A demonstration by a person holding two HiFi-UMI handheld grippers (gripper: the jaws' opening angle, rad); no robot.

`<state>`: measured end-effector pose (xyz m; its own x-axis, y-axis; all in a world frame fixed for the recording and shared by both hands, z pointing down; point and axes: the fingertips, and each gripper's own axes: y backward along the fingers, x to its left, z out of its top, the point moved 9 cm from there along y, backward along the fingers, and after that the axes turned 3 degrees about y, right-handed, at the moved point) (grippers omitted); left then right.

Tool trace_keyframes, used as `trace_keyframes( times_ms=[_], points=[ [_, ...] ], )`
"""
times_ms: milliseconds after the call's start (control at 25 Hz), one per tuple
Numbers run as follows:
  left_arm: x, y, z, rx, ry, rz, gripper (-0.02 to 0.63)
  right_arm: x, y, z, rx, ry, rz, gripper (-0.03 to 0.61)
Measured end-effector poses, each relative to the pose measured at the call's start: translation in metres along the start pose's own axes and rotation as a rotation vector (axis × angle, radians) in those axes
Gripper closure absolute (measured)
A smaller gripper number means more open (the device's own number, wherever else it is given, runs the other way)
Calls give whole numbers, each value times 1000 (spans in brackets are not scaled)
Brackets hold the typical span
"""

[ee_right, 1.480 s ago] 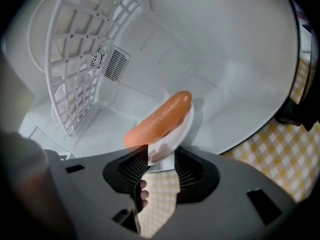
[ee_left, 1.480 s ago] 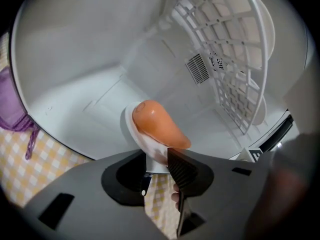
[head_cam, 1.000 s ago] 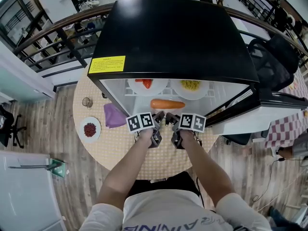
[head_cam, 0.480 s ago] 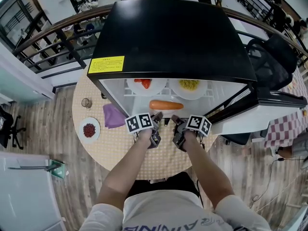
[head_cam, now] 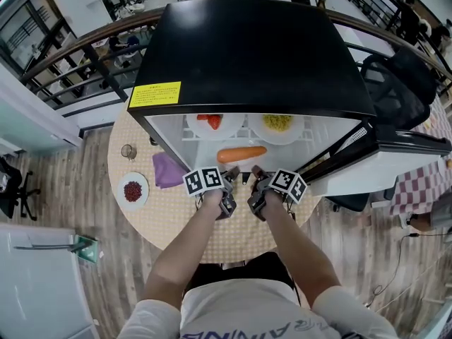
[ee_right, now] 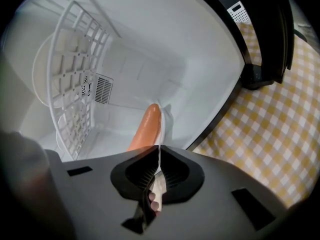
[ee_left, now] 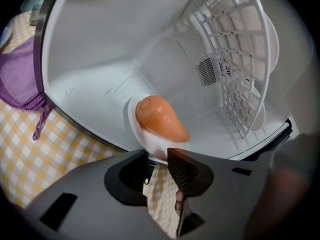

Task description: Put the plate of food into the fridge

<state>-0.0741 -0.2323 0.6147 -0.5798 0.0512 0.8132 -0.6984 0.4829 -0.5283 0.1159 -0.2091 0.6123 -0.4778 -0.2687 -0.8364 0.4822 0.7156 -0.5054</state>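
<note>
Jaws of the right gripper (ee_right: 159,151) have just been closing and pinch the thin near rim of the one white plate (ee_left: 132,119), which reaches ahead of them onto the front of the floor of the open fridge (head_cam: 254,55). One carrot (ee_left: 160,119) lies on that plate, just beyond both pairs of jaws. Jaws of the left gripper (ee_left: 159,156) stand apart, with the plate's rim at their tips and the checked surface (head_cam: 212,224) showing through the gap. Above and beyond the jaws, one wire shelf (ee_left: 235,59) carries two more plates, one with red food (head_cam: 214,121) and one with yellow food (head_cam: 278,123). Left of the left jaws, the surface bears one purple cloth (head_cam: 167,170), one small dish (head_cam: 122,183) of dark red food and one glass (head_cam: 128,150).
</note>
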Motion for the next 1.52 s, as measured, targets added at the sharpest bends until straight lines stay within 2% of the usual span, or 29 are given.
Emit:
trace_keyframes(
  times_ms=[160, 320, 520, 840, 1040, 1160, 1280, 1520],
  points=[
    [0, 0, -4, 3, -5, -7, 489, -1, 2, -2, 12, -1, 2, 548],
    [1, 0, -3, 3, 2, -12, 489, -1, 0, -9, 34, -64, 50, 548],
    [3, 2, -3, -1, 25, -26, 492, 4, -8, -17, 52, -84, 46, 546],
    [6, 12, -6, 1, 19, -25, 495, 1, -13, -20, -2, -176, 63, 546],
    [6, 27, -13, -14, -21, -11, 522, 4, -19, -16, -11, -176, 56, 546],
    [8, 39, -17, -45, -25, 9, 572, 8, -24, -15, -13, -149, 50, 546],
    [8, 51, -17, -95, -43, 17, 604, 10, -24, -14, -10, -75, 45, 546],
    [-2, 75, -14, -160, -199, 30, 606, 11, -6, -19, 14, 70, 58, 548]
  ],
)
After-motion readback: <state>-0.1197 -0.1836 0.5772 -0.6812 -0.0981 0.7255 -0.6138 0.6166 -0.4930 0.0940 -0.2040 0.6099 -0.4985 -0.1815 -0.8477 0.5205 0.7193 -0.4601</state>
